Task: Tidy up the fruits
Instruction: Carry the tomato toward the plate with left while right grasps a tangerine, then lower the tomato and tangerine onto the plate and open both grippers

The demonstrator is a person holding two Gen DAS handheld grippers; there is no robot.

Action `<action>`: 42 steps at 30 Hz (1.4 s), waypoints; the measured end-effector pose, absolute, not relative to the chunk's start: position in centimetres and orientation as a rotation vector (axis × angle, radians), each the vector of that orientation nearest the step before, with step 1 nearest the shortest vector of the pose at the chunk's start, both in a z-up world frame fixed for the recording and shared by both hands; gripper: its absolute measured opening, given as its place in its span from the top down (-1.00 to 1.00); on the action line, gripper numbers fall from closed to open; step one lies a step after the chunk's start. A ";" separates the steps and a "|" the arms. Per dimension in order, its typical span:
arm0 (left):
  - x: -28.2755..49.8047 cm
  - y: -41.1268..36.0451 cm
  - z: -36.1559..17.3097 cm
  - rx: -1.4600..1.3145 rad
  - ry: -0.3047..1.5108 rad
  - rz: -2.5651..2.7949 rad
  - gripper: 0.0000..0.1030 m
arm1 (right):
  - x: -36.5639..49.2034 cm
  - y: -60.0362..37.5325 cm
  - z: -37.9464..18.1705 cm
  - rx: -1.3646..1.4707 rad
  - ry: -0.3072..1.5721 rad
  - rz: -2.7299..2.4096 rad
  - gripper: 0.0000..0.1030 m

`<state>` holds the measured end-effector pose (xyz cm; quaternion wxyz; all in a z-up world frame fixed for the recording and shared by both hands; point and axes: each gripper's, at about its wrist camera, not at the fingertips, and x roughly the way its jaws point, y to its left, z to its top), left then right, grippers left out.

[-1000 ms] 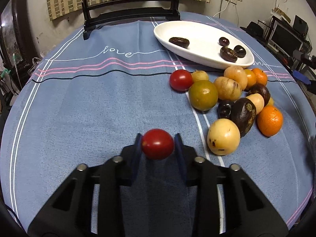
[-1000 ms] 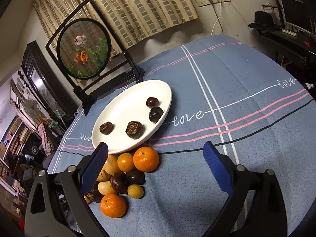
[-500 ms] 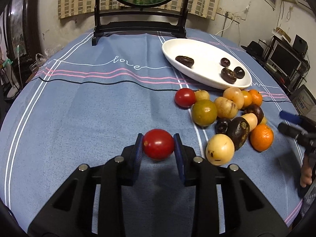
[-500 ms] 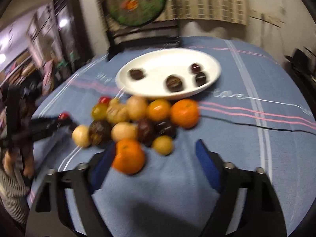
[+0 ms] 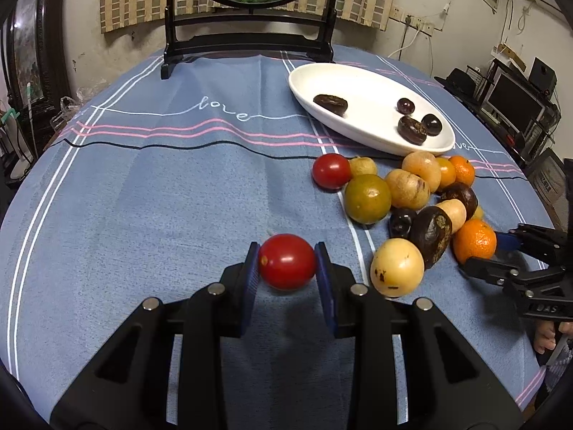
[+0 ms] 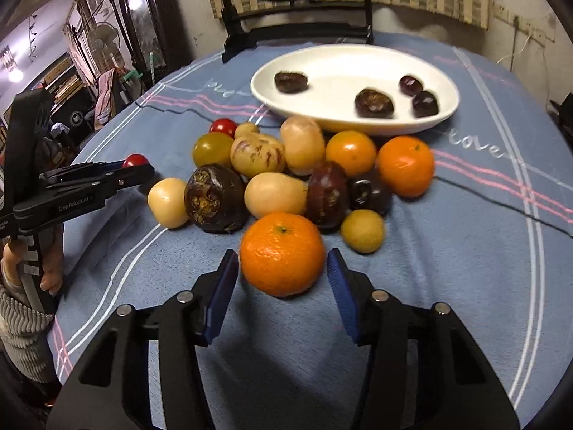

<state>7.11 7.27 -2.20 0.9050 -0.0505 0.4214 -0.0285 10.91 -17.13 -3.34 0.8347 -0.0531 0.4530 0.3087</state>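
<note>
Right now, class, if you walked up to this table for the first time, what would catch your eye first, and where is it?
A heap of mixed fruit lies on the blue tablecloth, just before a white oval dish holding four dark fruits. The left gripper grips a red tomato beside the heap. The right gripper is closing around the nearest orange, its pads not yet touching it.

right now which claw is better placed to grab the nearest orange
Right. The right claw already straddles the orange and is closing on it, while the left claw is shut on a red tomato.
</note>
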 end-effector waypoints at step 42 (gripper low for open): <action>23.2 0.5 0.8 -0.054 0.839 -0.111 -0.53 | 30.3 -19.1 1.4 0.115 0.876 0.451 -0.44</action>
